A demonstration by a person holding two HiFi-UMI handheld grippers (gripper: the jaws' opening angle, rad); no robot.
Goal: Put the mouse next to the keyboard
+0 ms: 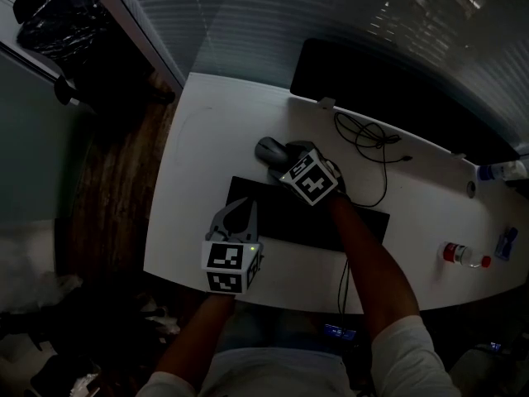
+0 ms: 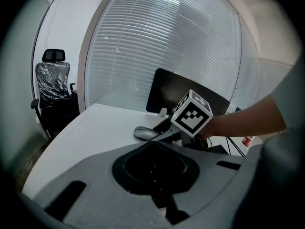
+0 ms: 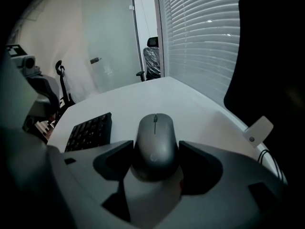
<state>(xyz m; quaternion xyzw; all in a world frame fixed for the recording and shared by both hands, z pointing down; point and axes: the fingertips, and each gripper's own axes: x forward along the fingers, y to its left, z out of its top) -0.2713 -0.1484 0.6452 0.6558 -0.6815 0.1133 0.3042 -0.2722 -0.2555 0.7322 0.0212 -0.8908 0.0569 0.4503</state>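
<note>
A grey mouse (image 1: pixel 269 150) (image 3: pixel 155 142) lies on the white desk (image 1: pixel 207 131), just beyond the far left corner of the black keyboard (image 1: pixel 273 211) (image 3: pixel 89 131). My right gripper (image 1: pixel 277 162) (image 3: pixel 155 159) points down at it, open, with one jaw on each side of the mouse's rear half. My left gripper (image 1: pixel 245 203) (image 2: pixel 153 143) hovers over the keyboard's left end, shut and empty. From the left gripper view the mouse (image 2: pixel 144 133) shows beside the right gripper's marker cube (image 2: pixel 191 113).
A dark monitor (image 1: pixel 372 89) stands at the back of the desk with a loose black cable (image 1: pixel 364 143) in front of it. A small bottle with a red cap (image 1: pixel 463 255) lies at the right. An office chair (image 1: pixel 58 15) stands off the desk's left end.
</note>
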